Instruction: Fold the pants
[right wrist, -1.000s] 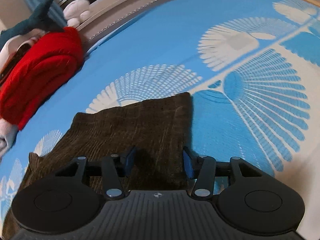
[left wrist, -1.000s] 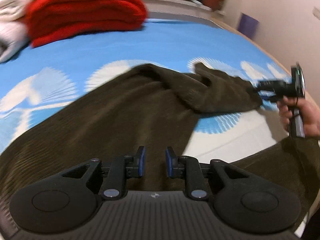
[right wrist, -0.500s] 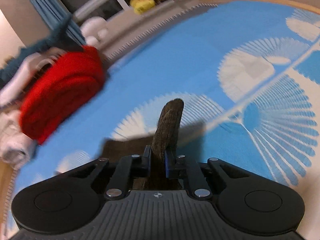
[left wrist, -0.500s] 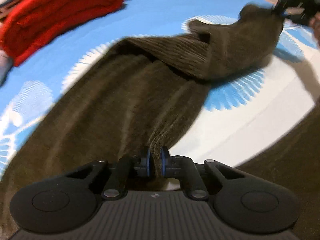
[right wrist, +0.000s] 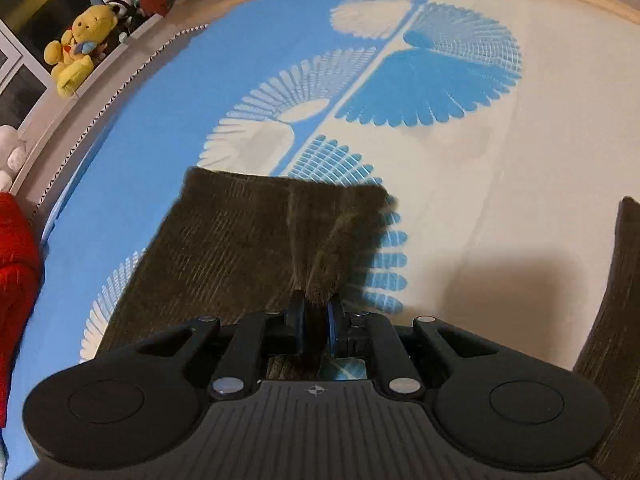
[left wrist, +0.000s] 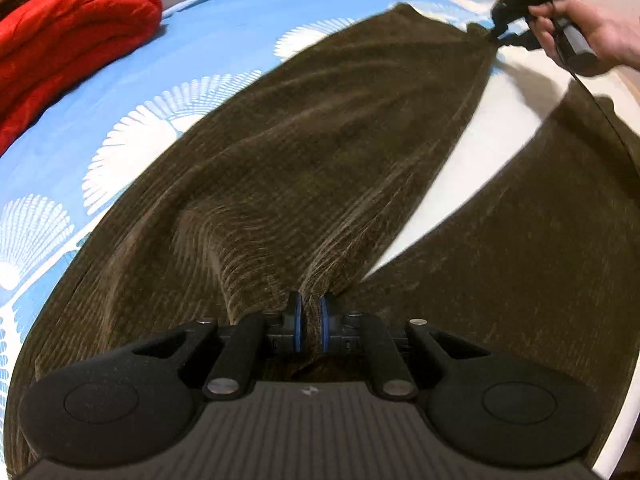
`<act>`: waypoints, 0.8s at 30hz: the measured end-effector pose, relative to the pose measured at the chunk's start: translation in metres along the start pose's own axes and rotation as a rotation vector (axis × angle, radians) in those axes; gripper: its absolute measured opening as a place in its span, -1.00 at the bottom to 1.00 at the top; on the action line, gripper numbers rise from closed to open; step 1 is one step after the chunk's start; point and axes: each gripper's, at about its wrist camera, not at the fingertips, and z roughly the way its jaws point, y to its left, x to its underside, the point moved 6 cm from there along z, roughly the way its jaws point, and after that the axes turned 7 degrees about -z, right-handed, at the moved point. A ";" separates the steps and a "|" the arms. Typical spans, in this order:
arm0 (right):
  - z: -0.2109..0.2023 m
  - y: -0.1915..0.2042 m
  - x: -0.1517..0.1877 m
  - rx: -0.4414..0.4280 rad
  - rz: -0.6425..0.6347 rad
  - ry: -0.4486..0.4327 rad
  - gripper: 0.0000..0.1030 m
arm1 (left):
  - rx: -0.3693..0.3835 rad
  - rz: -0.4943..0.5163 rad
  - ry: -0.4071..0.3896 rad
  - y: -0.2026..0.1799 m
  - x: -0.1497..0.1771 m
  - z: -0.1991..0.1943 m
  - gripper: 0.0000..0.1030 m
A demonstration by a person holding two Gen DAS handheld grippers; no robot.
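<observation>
Since the earlier frame both tools have clamped the brown pants: left tool near the crotch, right tool lifting one leg's hem off the bed.

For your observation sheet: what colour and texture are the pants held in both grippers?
Dark olive-brown, ribbed corduroy pants; clearest in the left wrist view.

I see a bed covered by a blue and cream sheet printed with fan shapes, its wooden edge curving along the far right. Dark brown corduroy pants lie spread across the near part of it. At the far left a folded red fleece blanket rests on the sheet.
</observation>
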 end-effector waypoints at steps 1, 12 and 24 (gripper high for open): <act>-0.003 0.002 -0.003 -0.018 -0.002 -0.007 -0.79 | -0.001 -0.012 -0.004 0.002 -0.003 -0.001 -0.81; -0.030 -0.095 0.014 0.337 0.240 -0.013 -0.83 | 0.050 0.096 0.036 -0.032 -0.003 0.014 -0.68; -0.090 -0.039 -0.008 0.191 -0.068 -0.189 -0.20 | -0.033 -0.296 -0.086 0.098 -0.002 -0.072 -0.06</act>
